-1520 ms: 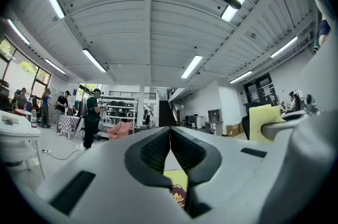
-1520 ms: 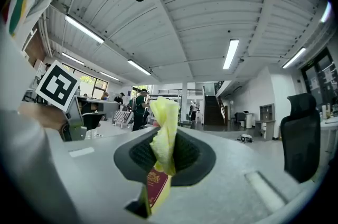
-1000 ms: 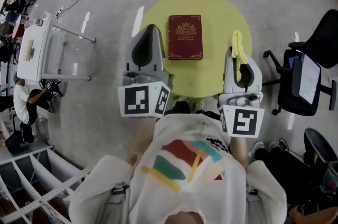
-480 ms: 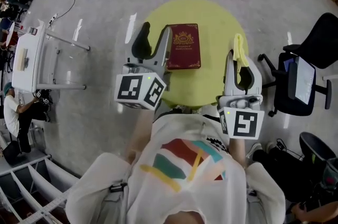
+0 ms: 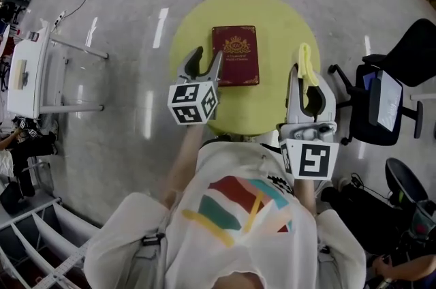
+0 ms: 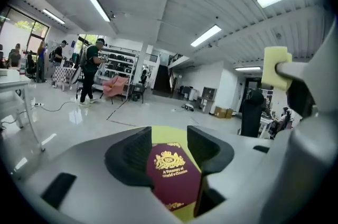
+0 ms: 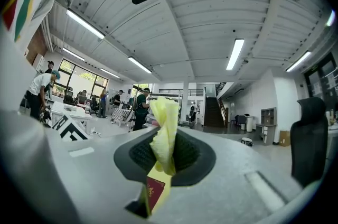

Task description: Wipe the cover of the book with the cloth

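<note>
Round yellow table (image 5: pixel 286 28), upper centre, bears the red book (image 5: pixel 235 56) lying flat and closed, cover up for wiping. Left gripper (image 5: pixel 207 59) is at the book's lower-left corner, jaws just opened and spread with nothing pinched, probably lining up to steady it. Right gripper (image 5: pixel 306 75), right of the book and apart from it, pinches the yellow cloth (image 5: pixel 307 56), kept ready; wiping not begun.

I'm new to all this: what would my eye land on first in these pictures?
A dark red book with a gold crest lies flat on the round yellow table. The right gripper is shut on a yellow cloth, right of the book. The left gripper, at the book's left edge, has just been opening its jaws, with nothing gripped.
</note>
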{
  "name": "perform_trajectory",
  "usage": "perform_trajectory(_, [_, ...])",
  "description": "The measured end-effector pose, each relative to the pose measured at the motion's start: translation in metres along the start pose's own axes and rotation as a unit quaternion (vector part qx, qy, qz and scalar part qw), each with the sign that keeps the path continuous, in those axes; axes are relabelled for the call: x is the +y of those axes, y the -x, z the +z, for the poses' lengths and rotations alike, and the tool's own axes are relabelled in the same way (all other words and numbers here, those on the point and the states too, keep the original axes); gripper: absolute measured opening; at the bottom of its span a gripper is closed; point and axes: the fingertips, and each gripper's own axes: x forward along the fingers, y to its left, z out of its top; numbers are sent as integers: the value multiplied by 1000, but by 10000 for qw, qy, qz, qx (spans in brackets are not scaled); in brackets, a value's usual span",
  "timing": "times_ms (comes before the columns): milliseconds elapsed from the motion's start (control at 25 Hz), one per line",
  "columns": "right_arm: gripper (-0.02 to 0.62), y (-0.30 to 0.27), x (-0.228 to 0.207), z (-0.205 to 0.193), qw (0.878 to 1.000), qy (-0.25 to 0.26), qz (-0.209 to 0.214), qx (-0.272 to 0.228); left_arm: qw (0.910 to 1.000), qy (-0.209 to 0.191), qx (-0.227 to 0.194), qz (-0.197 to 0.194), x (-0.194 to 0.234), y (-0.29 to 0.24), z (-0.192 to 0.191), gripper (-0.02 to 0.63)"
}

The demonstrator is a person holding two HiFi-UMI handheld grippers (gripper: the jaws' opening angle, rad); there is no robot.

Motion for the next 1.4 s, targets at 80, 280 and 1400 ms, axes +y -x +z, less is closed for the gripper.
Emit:
perform_trajectory(80, [29, 0, 1, -3, 10000, 54, -30, 71, 9992, 191, 358, 34, 8, -7, -31, 215])
perform_trajectory(280, [29, -2, 2, -8, 9997, 83, -94, 193, 9906, 659, 1188, 144, 23, -15, -102, 215])
perform_trajectory(1400, [29, -63, 17, -80, 9739, 1550, 493, 1582, 9646, 1121, 2387, -18, 25, -24, -179, 183])
